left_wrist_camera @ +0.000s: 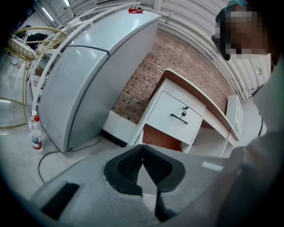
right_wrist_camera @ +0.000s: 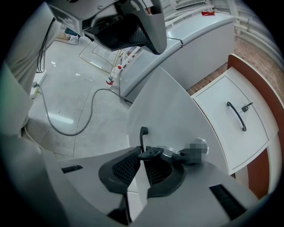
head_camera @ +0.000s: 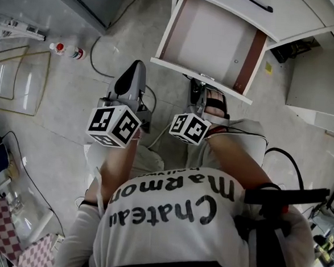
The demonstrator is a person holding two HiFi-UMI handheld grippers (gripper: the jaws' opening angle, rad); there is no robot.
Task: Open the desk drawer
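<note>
Drawer [head_camera: 213,36] is pulled well out from under the front edge of the worktop [head_camera: 289,16], so I'd call the job pretty much done. Right hand-held gripper [right_wrist_camera: 143,162] is clenched on the thin black handle [right_wrist_camera: 143,134] on the drawer's white front. Makes sense, since that's the only thing to pull by. Its ribbed dark pads pinch the handle from both sides, and the gripper is angled down onto it.

Left hand-held gripper [left_wrist_camera: 142,153] hangs off to the side above the floor [head_camera: 53,133], jaws closed together with nothing in them. My guess is it's just kept out of the drawer's way.

Material-wise, the drawer has a smooth white front, reddish-brown side walls and a pale flat bottom, empty as far as I can see. The lower drawer [right_wrist_camera: 213,111] has a curved black bar handle [right_wrist_camera: 237,116] with what looks like a small key beside it. Floor is glossy grey tile with a cable [right_wrist_camera: 70,134] looping across.
</note>
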